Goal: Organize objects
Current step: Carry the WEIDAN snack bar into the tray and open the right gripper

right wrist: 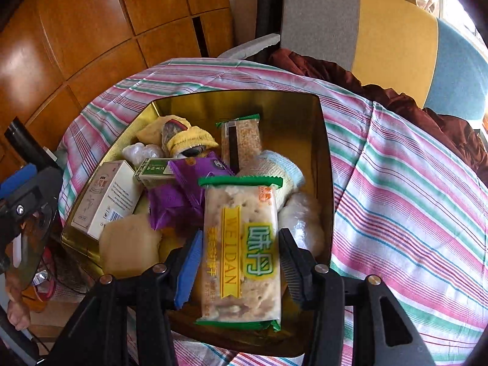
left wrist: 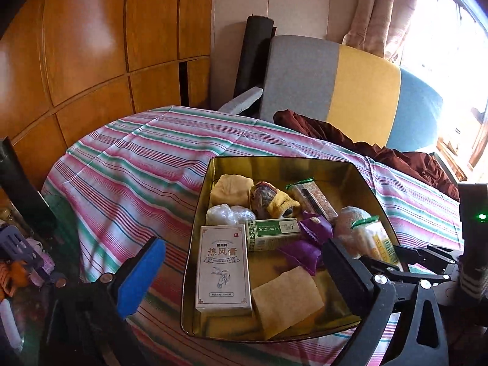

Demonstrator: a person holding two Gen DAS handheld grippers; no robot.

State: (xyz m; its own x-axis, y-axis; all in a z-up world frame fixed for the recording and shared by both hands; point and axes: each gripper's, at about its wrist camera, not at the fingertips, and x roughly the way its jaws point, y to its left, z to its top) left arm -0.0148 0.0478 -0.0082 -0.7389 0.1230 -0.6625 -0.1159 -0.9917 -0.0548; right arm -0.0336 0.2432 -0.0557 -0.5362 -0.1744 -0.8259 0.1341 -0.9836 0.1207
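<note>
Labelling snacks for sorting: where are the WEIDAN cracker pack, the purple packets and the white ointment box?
WEIDAN cracker pack (right wrist: 242, 253): right wrist view, printed front.
purple packets (right wrist: 195, 172): right wrist view, upper packet's face.
white ointment box (left wrist: 223, 271): left wrist view, front panel.

far left: glossy orange wood-panelled wall (left wrist: 91, 45) | far centre: grey, yellow and blue chair (left wrist: 350, 91); maroon cloth (left wrist: 381, 149) draped beside it | far right: bright window (left wrist: 451, 45); beige curtain (left wrist: 381, 9) | near: striped tablecloth (left wrist: 128, 164)

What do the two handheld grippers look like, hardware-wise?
Both are black plastic linkage frames with silver pivot screws. Left gripper: one blue pad, one black finger. Right gripper: blue pad opposite a ribbed black pad. No cables or sleeves visible.
</note>
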